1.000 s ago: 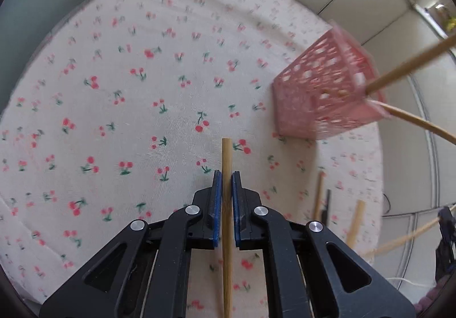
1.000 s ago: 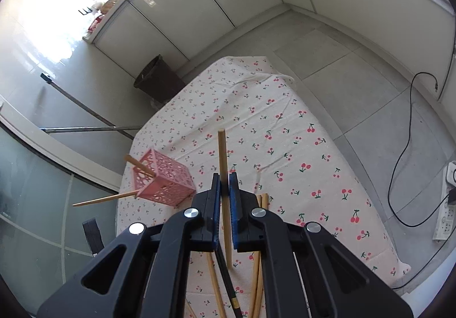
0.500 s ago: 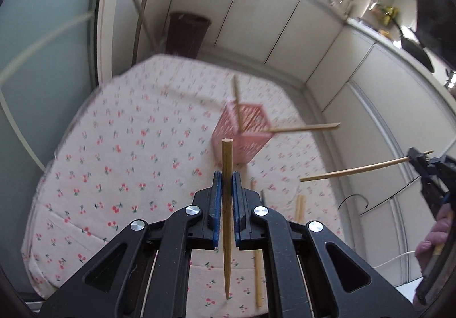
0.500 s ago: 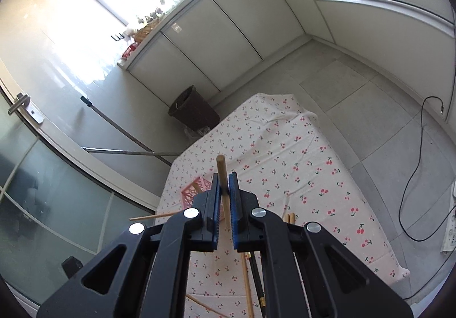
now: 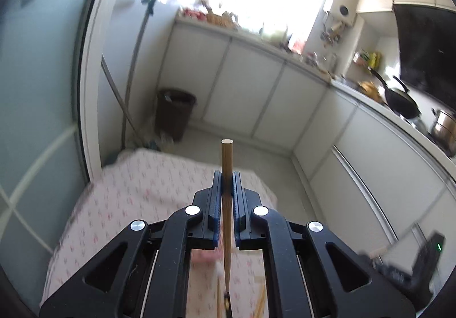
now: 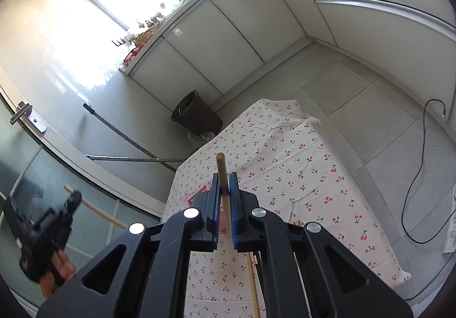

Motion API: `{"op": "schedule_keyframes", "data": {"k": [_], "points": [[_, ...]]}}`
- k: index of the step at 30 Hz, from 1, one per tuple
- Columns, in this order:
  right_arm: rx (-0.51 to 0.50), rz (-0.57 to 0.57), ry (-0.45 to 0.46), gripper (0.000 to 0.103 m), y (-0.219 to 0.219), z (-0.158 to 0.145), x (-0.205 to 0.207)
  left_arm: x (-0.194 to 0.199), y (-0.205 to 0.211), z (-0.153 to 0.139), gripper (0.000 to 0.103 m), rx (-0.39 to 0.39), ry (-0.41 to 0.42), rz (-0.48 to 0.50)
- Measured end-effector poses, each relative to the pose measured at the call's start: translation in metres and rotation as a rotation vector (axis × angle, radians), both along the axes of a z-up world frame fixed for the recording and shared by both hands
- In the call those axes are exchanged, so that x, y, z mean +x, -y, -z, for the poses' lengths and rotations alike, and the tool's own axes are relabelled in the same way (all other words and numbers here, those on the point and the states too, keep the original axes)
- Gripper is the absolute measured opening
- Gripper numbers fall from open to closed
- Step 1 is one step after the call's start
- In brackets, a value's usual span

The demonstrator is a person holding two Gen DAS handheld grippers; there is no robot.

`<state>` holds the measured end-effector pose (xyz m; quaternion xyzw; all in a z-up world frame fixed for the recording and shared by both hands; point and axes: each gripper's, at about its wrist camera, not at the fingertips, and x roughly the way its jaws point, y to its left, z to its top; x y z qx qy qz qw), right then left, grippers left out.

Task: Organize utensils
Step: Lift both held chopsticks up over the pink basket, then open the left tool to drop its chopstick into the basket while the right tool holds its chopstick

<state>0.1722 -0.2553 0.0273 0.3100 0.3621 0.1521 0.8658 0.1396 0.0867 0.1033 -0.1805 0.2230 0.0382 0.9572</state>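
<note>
My left gripper (image 5: 227,180), clamping one chopstick (image 5: 227,164), is rising until the tablecloth (image 5: 136,184) blurs below, while my right gripper (image 6: 224,181), pinching another chopstick (image 6: 222,172), is alone showing the pink basket (image 6: 199,195) behind its fingers.

Pink basket (image 6: 199,194) — mostly hidden behind gripper.

No legible text anywhere.
</note>
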Motion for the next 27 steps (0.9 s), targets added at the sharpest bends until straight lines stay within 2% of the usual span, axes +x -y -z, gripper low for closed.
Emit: {"op": "schedule_keyframes", "data": {"k": [8,12,13,14,15,20,23,27], "points": [[-0.012,-0.06,-0.007,0.007,-0.017,0.0,0.005,0.06,0.004,0.024,0.006,0.033,-0.001,-0.135],[-0.022,-0.092,0.007,0.007,-0.029,-0.005,0.004,0.079,0.002,0.046,0.009,0.033,-0.066,-0.133],[-0.026,-0.099,0.02,0.007,-0.033,-0.009,0.002,0.074,-0.002,0.049,0.013,0.021,-0.073,-0.132],[-0.032,-0.104,0.034,0.007,-0.036,-0.014,0.0,0.069,-0.006,0.05,0.024,0.011,-0.071,-0.134],[-0.035,-0.104,0.045,0.007,-0.039,-0.018,-0.001,0.058,-0.012,0.049,0.029,-0.002,-0.06,-0.14],[-0.032,-0.103,0.118,0.007,-0.059,-0.049,-0.002,-0.006,-0.04,0.037,0.034,-0.068,0.01,-0.175],[-0.034,-0.094,0.149,0.007,-0.072,-0.067,0.008,-0.032,-0.058,0.033,0.035,-0.14,0.028,-0.182],[-0.04,-0.072,0.189,0.007,-0.094,-0.089,0.031,-0.043,-0.069,0.032,0.035,-0.154,0.025,-0.18]]}}
